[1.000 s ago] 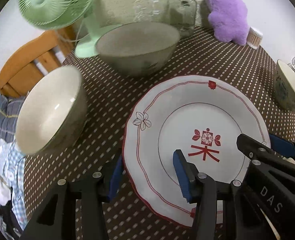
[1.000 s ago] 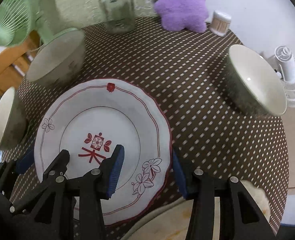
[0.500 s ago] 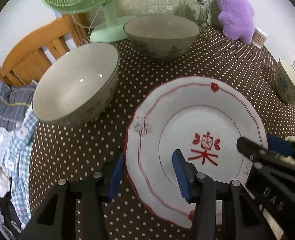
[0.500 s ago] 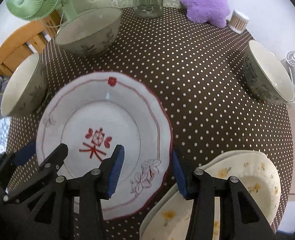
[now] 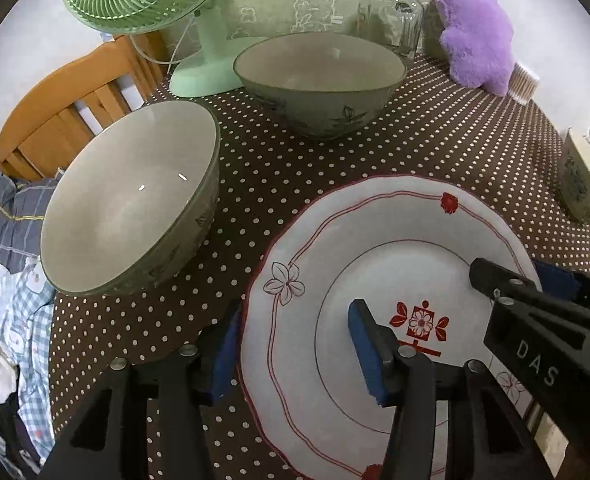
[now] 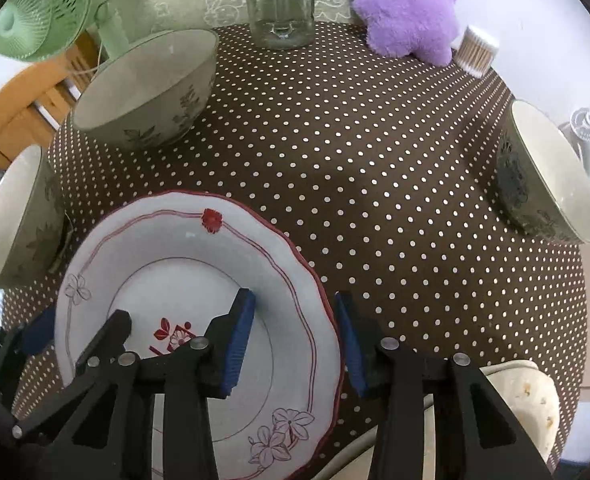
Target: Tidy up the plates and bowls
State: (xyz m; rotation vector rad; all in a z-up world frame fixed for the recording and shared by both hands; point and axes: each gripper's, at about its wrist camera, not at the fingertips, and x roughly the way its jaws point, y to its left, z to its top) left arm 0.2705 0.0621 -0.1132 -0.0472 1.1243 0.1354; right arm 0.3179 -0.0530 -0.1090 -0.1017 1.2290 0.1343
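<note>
1. a round table covered in a brown white-dotted cloth (image 6: 375,184) is seen in both wrist views.
2. a white scalloped plate with red line trim and a red flower motif (image 5: 375,264) is located at the near edge of the table.
3. two grey-green ceramic bowls with leaf prints (image 5: 135,208) (image 5: 319,76) are placed left of and behind the plate; a third bowl (image 6: 543,176) is set well apart at the right edge.
4. the left gripper (image 5: 295,356) is held open, its fingers set astride the plate's left rim; firm contact cannot be told.
5. the right gripper (image 6: 291,344) is likewise held open astride the plate's right rim.
</note>
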